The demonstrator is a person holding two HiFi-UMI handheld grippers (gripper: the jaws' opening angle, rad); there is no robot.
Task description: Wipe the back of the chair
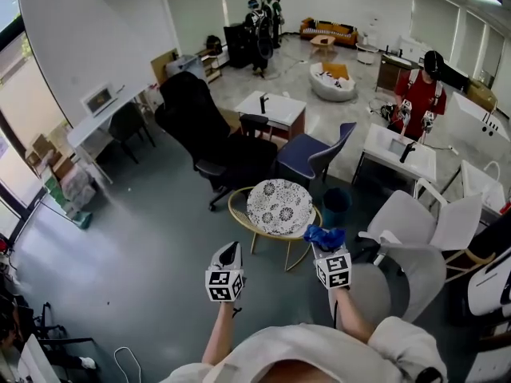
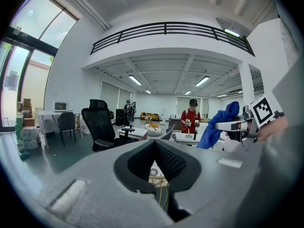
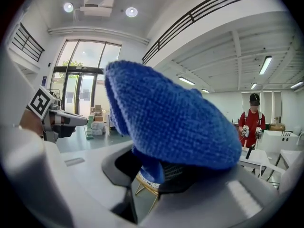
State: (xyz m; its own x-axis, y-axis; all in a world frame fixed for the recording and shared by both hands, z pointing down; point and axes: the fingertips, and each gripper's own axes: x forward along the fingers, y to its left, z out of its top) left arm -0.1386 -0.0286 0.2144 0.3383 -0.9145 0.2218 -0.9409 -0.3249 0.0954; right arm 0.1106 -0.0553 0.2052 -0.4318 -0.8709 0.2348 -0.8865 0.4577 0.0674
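My right gripper [image 1: 329, 255] is shut on a bunched blue cloth [image 1: 323, 236], held in the air just right of a small round table [image 1: 279, 207]. In the right gripper view the blue cloth [image 3: 175, 118] fills the middle and hides most of the jaws [image 3: 152, 170]. My left gripper [image 1: 227, 263] hovers beside it at the same height, shut with nothing in it [image 2: 159, 167]. A black high-backed office chair [image 1: 204, 126] stands beyond the table, a navy chair [image 1: 313, 156] to its right. White chairs [image 1: 419, 230] stand close on my right.
The round table has a patterned top on gold wire legs. White desks [image 1: 275, 110] stand behind the chairs. A person in red [image 1: 421, 94] stands at another desk, far right. A dark bin [image 1: 335, 206] sits by the table. Grey open floor lies to the left.
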